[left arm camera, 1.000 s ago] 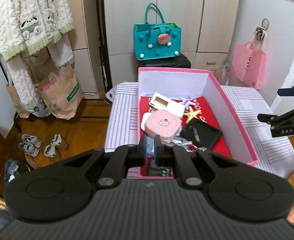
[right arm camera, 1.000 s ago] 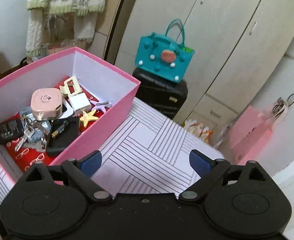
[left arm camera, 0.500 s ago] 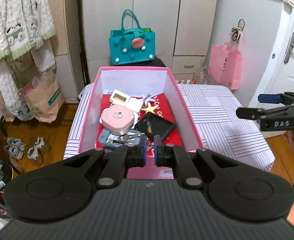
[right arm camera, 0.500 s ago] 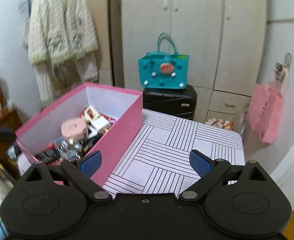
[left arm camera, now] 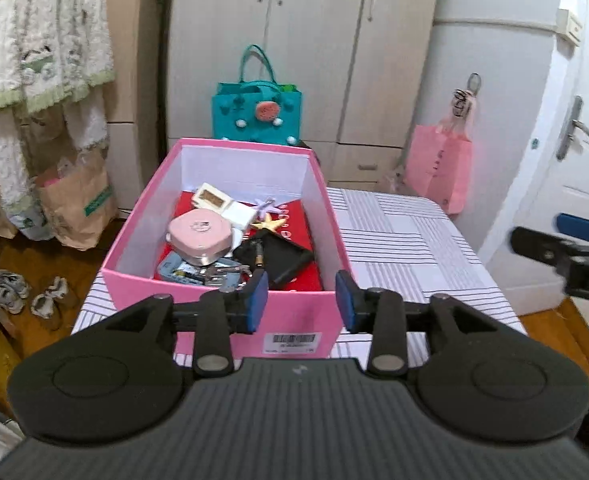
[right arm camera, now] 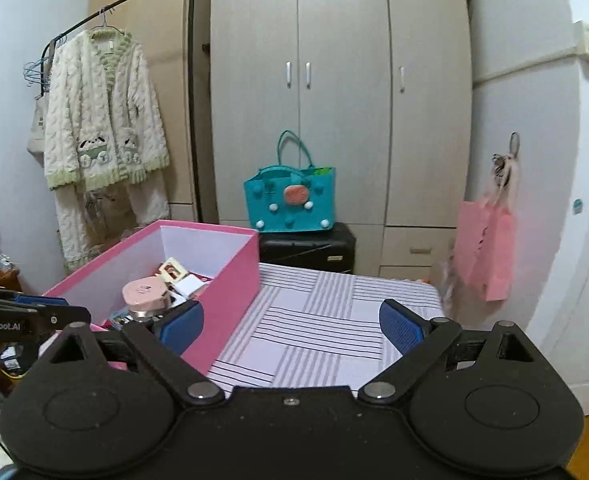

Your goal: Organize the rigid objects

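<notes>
Left gripper (left arm camera: 300, 304) sits pulled back from the near end of the pink box (left arm camera: 230, 312), its blue pads parted with nothing between them; I read that as a stand-off pose, clear of the cardboard wall and lined up with the box's short side. From this distance I cannot say whether it is about to go in or has just come out.

Working rightward, the box stands on the left part of the striped tablecloth (left arm camera: 406, 240), and the small hard things are all gathered inside it on its red floor. A rounded pink case (left arm camera: 199, 232) lies on top of the heap, smooth and glossy, with a metal band round its rim. Behind it are a cream frame-like piece (left arm camera: 210, 199) and a white block (left arm camera: 238, 213); beside them a yellow starfish (left arm camera: 271, 222), knobbly and flat. A matte black tray (left arm camera: 280, 258) leans toward the right wall, and keys (left arm camera: 224, 271) lie by a tin near the front. So the rigid items already sit in one container, and the cloth to the right shows none.

Right gripper (right arm camera: 292, 326) hovers over that bare cloth, jaws spread wide and holding nothing, to the right of the box's long wall.
</notes>
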Demonstrator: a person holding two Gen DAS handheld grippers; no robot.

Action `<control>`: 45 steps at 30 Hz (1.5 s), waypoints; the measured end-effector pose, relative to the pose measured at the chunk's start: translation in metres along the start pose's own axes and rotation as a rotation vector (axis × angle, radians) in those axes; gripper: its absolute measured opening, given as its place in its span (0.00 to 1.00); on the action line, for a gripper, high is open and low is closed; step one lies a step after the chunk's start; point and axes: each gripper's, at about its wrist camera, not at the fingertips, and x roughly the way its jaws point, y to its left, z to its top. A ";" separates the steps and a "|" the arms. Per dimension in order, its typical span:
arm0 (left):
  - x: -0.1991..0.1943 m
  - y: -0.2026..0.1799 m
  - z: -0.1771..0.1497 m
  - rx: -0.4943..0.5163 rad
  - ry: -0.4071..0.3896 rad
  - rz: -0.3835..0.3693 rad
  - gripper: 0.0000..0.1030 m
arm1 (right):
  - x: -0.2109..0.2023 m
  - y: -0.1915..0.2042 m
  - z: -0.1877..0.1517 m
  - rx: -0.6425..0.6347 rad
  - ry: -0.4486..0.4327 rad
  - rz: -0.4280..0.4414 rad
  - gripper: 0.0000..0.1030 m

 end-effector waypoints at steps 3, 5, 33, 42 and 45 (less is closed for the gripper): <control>-0.002 -0.002 -0.007 -0.018 -0.011 0.022 0.49 | -0.006 0.001 -0.006 -0.005 0.005 -0.014 0.94; -0.005 -0.005 -0.011 -0.013 -0.023 0.022 0.55 | -0.009 0.004 -0.010 -0.015 0.005 -0.034 0.94; -0.022 -0.031 -0.038 0.076 -0.052 0.127 1.00 | -0.032 0.006 -0.038 0.040 -0.032 -0.074 0.96; -0.027 -0.027 -0.041 0.070 -0.074 0.150 1.00 | -0.028 0.017 -0.042 0.018 -0.017 -0.072 0.96; -0.026 -0.023 -0.040 0.053 -0.072 0.153 1.00 | -0.031 0.018 -0.043 0.036 -0.028 -0.081 0.96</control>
